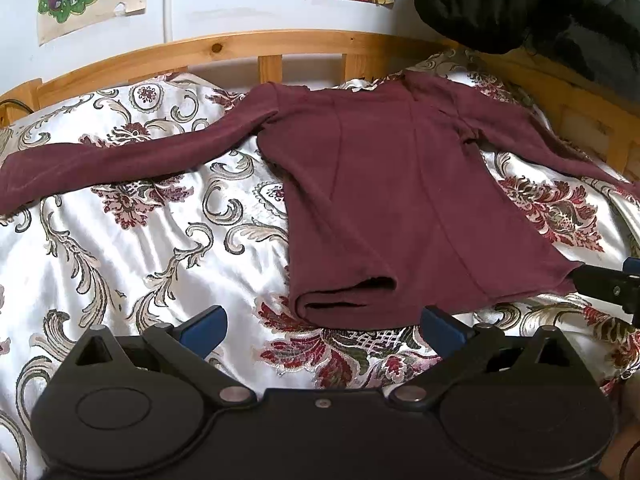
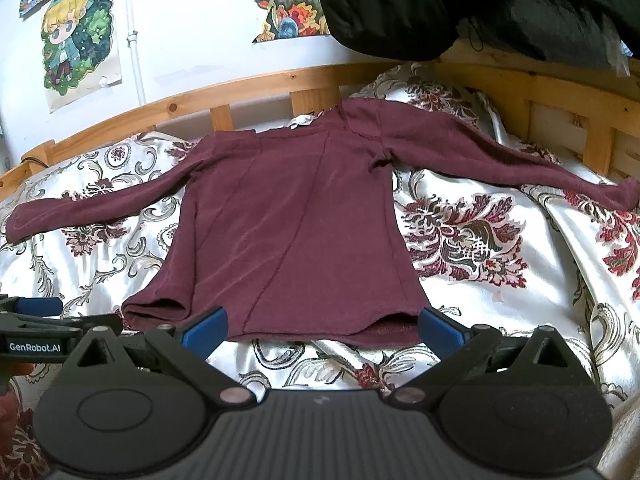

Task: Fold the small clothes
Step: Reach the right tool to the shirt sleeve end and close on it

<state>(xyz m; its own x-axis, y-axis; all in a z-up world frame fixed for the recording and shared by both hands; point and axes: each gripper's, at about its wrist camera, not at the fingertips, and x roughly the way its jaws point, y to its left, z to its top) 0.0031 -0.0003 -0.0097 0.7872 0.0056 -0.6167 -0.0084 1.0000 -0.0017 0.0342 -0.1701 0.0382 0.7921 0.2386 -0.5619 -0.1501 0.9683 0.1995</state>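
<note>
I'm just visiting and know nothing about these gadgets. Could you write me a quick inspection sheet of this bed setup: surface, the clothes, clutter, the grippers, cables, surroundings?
Surface: bedspread, shiny white with a red floral pattern, wrinkled.
Job's things: maroon long-sleeved top lying flat, both sleeves spread out to the sides, hem nearest the cameras, not yet folded.
Clutter: black bundle of fabric at the far right corner, over the bed frame.
Grippers: left gripper open, just short of the hem; right gripper open, hem edge lies between its fingers, contact unclear.
Cables: dark cable by the frame's left end.
Surroundings: wooden bed frame, white wall, cartoon posters, white pipe.
</note>
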